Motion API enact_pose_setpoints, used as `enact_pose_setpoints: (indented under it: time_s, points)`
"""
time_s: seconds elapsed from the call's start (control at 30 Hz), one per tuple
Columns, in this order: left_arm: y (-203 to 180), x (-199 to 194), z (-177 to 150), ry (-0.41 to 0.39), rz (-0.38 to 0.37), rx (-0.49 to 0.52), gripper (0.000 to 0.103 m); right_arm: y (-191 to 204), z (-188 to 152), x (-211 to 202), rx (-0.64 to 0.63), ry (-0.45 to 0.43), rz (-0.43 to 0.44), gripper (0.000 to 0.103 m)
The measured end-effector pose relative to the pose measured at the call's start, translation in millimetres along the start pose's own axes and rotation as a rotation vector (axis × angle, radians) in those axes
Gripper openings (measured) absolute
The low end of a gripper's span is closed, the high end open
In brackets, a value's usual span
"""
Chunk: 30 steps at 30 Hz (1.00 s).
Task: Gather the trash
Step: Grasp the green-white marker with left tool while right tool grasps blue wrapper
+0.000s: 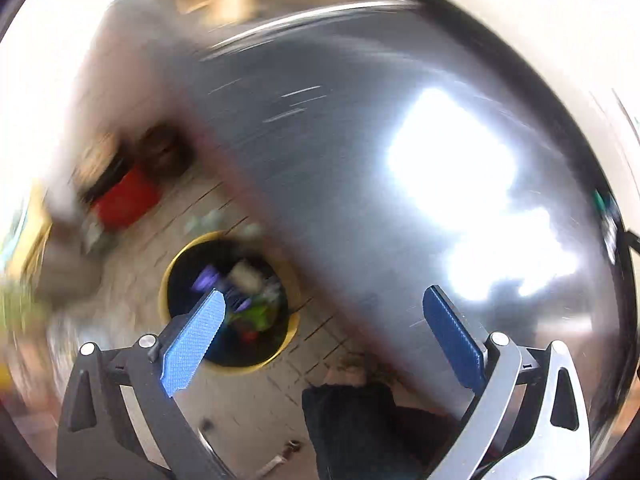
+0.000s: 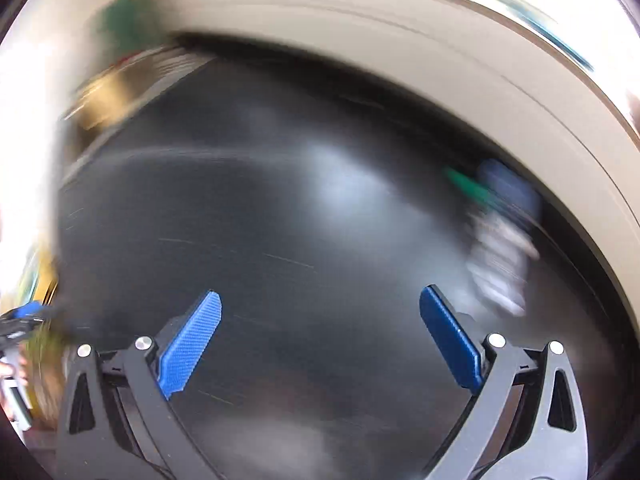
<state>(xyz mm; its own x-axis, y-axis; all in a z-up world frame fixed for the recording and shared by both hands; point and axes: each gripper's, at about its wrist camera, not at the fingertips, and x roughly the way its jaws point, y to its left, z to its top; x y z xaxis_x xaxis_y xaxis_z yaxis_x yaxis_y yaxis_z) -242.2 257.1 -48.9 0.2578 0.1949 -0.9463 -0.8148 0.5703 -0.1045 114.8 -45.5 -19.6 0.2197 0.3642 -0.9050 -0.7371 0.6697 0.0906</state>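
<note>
Trash (image 1: pixel 250 300) heaped in one yellow-rimmed bin (image 1: pixel 168 280), left claw (image 1: pixel 324 312) spread wide, right claw (image 2: pixel 320 312) also spread, both empty

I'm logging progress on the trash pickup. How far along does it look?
Done: the yellow-rimmed bin on the floor already holds several pieces. In hand: nothing; the left gripper and right gripper are open and empty. Left: a blurred green-and-white item lies on the dark table.

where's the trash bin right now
In the left wrist view the yellow-rimmed bin stands on the tiled floor, lower left of centre, beside the dark table's edge and partly behind the open left gripper.
</note>
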Motion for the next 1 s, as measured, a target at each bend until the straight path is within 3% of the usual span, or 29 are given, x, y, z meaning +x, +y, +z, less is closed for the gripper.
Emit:
enact_pose_setpoints:
  time_s: [0.07, 0.13, 0.2, 0.3, 0.47, 0.63, 0.77, 0.83, 0.9, 1.0]
  points:
    - [-44.1, 7.3, 21.1, 0.009, -0.028, 0.112, 0.096, -81.6, -19.7, -14.6, 0.144, 0.021, -0.091, 0.096]
    - [-87.7, 13.1, 37.5, 0.019, -0.067, 0.213, 0.096, -130.8, -36.2, -27.3, 0.232, 0.020, -0.138, 0.096]
    - [-132.3, 21.5, 49.8, 0.031, -0.094, 0.312, 0.096, -166.2, -50.1, -40.1, 0.304, 0.015, -0.166, 0.096]
    - [-187.7, 37.5, 59.5, 0.053, -0.103, 0.436, 0.096, -188.0, -60.9, -45.5, 0.359, 0.015, -0.156, 0.096]
    - [-251.0, 57.0, 63.5, 0.092, -0.105, 0.568, 0.096, -190.1, -51.2, -24.6, 0.371, 0.046, -0.121, 0.096]
    - [-276.1, 77.3, 72.1, 0.112, -0.083, 0.657, 0.096, -163.8, -17.1, 5.3, 0.322, 0.070, -0.050, 0.094]
    - [-290.6, 84.5, 81.7, 0.119, -0.052, 0.694, 0.096, -149.2, 13.9, 38.4, 0.305, 0.085, 0.002, 0.086]
    - [-299.0, 87.0, 86.3, 0.118, -0.048, 0.709, 0.096, -144.0, 25.0, 49.0, 0.296, 0.087, 0.016, 0.079]
    - [-312.4, 92.6, 93.3, 0.120, -0.044, 0.732, 0.096, -137.3, 35.8, 62.0, 0.268, 0.104, 0.025, 0.062]
    - [-331.2, 100.1, 104.1, 0.127, -0.049, 0.756, 0.096, -133.6, 46.1, 73.0, 0.235, 0.102, 0.007, 0.049]
